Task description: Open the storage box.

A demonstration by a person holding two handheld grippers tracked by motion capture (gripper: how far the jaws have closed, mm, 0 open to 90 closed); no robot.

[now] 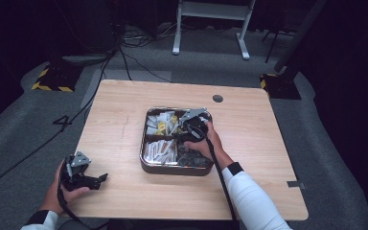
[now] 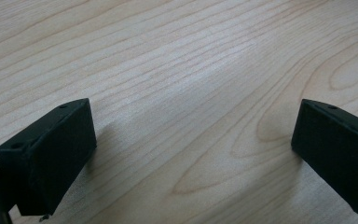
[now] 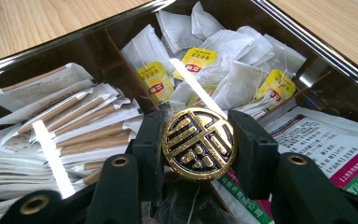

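My right gripper (image 3: 198, 144) is clenched on a round gold-and-black metal medallion (image 3: 198, 143), and I hold it above the middle of the dark square tray with four compartments (image 1: 146, 165), just over the divider. Behind the medallion, the tray keeps white tea bags with yellow tags (image 3: 154, 81). My left gripper (image 2: 193, 154) rests well apart from the tray on the light wooden table (image 2: 177, 60), its jaws wide and holding nothing.

A round gold medallion (image 3: 198, 143) with a black raised pattern sits between black gripper jaws. Behind it, white tea bags (image 3: 235, 70) carry yellow tags with red print. The desk (image 1: 124, 115) is pale woodgrain.
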